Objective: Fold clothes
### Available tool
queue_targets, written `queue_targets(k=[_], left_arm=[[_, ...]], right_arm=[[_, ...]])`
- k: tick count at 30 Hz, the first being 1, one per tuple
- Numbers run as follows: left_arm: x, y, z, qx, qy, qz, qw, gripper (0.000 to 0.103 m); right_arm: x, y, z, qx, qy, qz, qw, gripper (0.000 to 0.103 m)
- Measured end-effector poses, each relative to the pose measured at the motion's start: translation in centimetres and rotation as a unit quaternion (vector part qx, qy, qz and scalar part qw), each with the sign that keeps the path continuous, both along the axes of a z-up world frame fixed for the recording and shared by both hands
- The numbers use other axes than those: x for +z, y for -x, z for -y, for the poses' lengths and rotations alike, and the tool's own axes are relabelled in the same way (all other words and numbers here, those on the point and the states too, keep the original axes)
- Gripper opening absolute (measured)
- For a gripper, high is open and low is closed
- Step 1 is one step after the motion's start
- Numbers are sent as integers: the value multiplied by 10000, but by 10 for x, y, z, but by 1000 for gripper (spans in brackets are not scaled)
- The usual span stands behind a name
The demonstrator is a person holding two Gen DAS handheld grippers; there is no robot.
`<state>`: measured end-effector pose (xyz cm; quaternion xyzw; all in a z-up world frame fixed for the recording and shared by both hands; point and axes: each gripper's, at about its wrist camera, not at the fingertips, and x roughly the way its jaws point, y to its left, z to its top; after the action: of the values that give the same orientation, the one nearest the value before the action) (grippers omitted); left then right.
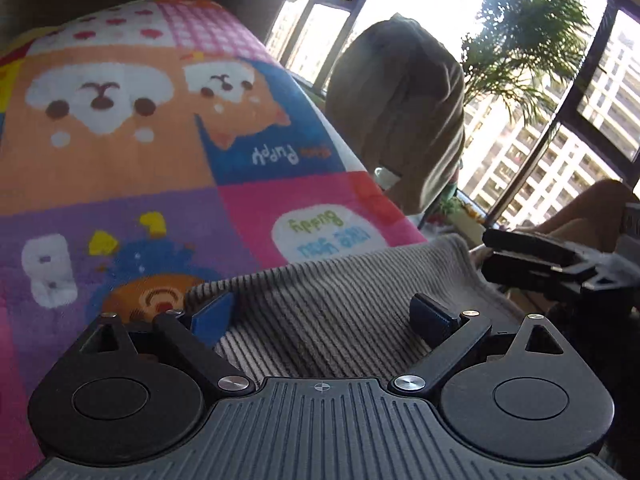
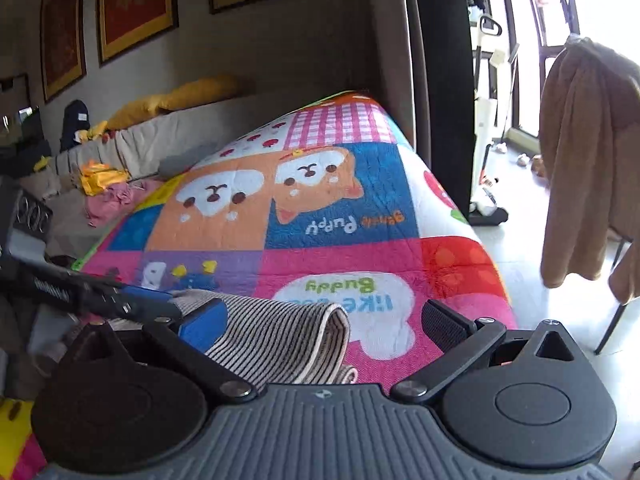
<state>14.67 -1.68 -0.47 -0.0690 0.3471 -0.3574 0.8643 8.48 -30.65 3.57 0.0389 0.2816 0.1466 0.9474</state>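
Observation:
A grey and white striped garment (image 1: pixel 340 300) lies folded on a colourful cartoon quilt (image 1: pixel 120 152) near its front edge. My left gripper (image 1: pixel 324 316) is open, its two fingers spread wide just above the garment. In the right wrist view the garment (image 2: pixel 276 336) shows a rolled fold at its right end. My right gripper (image 2: pixel 324 324) is open, with its left finger over the garment and its right finger over the pink quilt (image 2: pixel 320 208). The right gripper also shows in the left wrist view (image 1: pixel 532 256), at the garment's right edge.
A brown cloth (image 2: pixel 588 160) hangs over a chair to the right, on a pale floor. A sofa (image 2: pixel 152 140) with yellow cushions and loose clothes stands behind the quilt at left. Large windows (image 1: pixel 540 140) and a plant (image 1: pixel 520 40) lie beyond.

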Motion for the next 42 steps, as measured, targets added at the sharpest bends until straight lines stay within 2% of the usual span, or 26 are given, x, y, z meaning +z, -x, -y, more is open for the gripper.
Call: queue_targets(k=[2, 5, 7, 9, 12, 14, 16, 17, 18, 20, 23, 26, 29, 30, 32, 34, 37, 42], left_arm=[[9, 10, 2, -21, -128, 135, 9998, 97], [32, 32, -7, 93, -116, 206, 9997, 97], [44, 55, -22, -83, 308, -2, 9995, 97], [55, 78, -36, -266, 737, -216, 9967, 98], [45, 110, -40, -691, 1383, -793, 9848, 99], [27, 124, -31, -816, 1422, -1142, 9798, 100], [8, 129, -22, -783, 1316, -1366, 9787, 100], [-1, 125, -18, -673, 1323, -1509, 9773, 100], [-10, 122, -14, -564, 1330, -1651, 9756, 100], [-24, 114, -8, -403, 1402, -1884, 9712, 100], [-30, 104, 1, -356, 1409, -1871, 9715, 100], [-33, 94, 8, -265, 1399, -1847, 9724, 100], [-34, 77, 1, -149, 1589, -2072, 9652, 100], [-34, 71, -2, -104, 1643, -2132, 9630, 100], [-26, 55, -14, 156, 1467, -1888, 9709, 100], [-18, 39, -27, 417, 1291, -1641, 9771, 100], [-9, 9, -48, 840, 1110, -1319, 9814, 100], [0, -18, -70, 1311, 952, -1101, 9806, 100]], right_arm=[[-23, -19, -13, 3, 569, -425, 9975, 103], [-44, -23, -11, -67, 429, -478, 9979, 103], [-45, -21, -3, -142, 187, -604, 9979, 103], [-46, -17, -3, -134, 279, -602, 9977, 103], [-42, -17, -8, -105, 477, -594, 9970, 103], [-39, -19, -13, -84, 630, -584, 9963, 103], [-31, -21, -13, -21, 537, -596, 9968, 103], [-27, -22, -13, 12, 482, -602, 9970, 103], [-22, -22, -9, 113, 211, -610, 9978, 103], [-14, -26, 3, 311, -549, -639, 9960, 103], [-13, -45, 12, 804, -1323, -938, 9835, 103], [-36, -71, 11, 918, -1442, -1378, 9756, 103], [-62, -81, 23, 780, -2101, -1627, 9609, 103], [-67, -79, 26, 843, -2414, -1691, 9519, 103], [-72, -72, 29, 975, -2925, -1749, 9351, 103], [-74, -58, 19, 1082, -2895, -1758, 9347, 103], [-71, -35, -10, 1357, -2590, -1729, 9405, 103], [-60, 6, -86, 2373, -1974, -1765, 9347, 103]])
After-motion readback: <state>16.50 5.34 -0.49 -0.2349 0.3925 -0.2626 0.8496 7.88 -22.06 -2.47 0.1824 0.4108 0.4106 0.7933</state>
